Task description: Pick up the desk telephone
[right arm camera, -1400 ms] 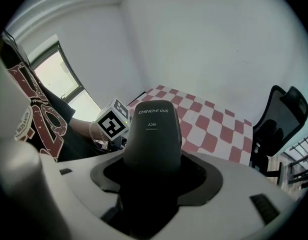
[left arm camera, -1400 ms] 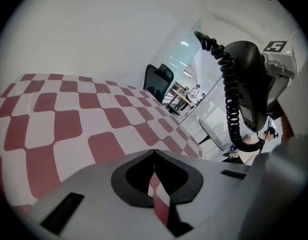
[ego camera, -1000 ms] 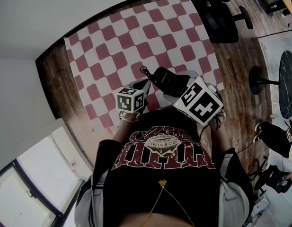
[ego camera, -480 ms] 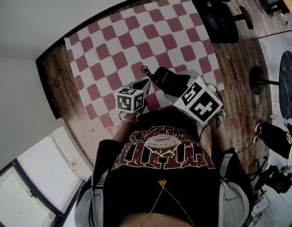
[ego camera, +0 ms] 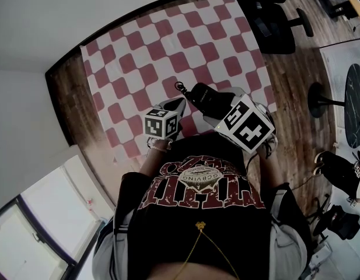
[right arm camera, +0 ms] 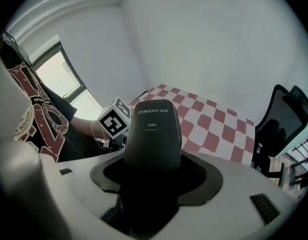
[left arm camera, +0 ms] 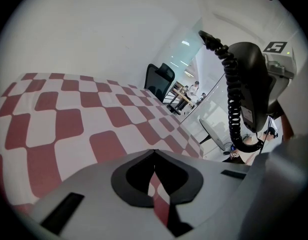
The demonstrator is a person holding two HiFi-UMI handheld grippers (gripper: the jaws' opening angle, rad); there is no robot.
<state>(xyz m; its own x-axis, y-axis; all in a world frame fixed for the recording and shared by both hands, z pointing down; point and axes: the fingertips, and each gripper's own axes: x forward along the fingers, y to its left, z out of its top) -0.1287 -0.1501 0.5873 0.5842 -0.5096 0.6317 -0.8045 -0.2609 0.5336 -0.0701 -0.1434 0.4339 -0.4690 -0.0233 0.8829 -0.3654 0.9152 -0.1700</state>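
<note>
A black telephone with a curly cord is held up off the table. It hangs over the table's near edge, the one closest to the person, toward the right corner. The right gripper view shows white print on its dark casing.

The right gripper has hold of the telephone. Its jaws stand wide apart and the telephone's body fills the gap between them. The telephone points away from the person, over the tablecloth, which has red and white checks and covers most of the wooden table top.

The left gripper is just beside the telephone on its left, also over the near edge. Its jaws are closed with the tips meeting, and nothing is between them. Only a thin sliver of tablecloth shows through.

The person wears a black shirt with a printed design. A black office chair stands on the wood floor beyond the table's far right corner.
</note>
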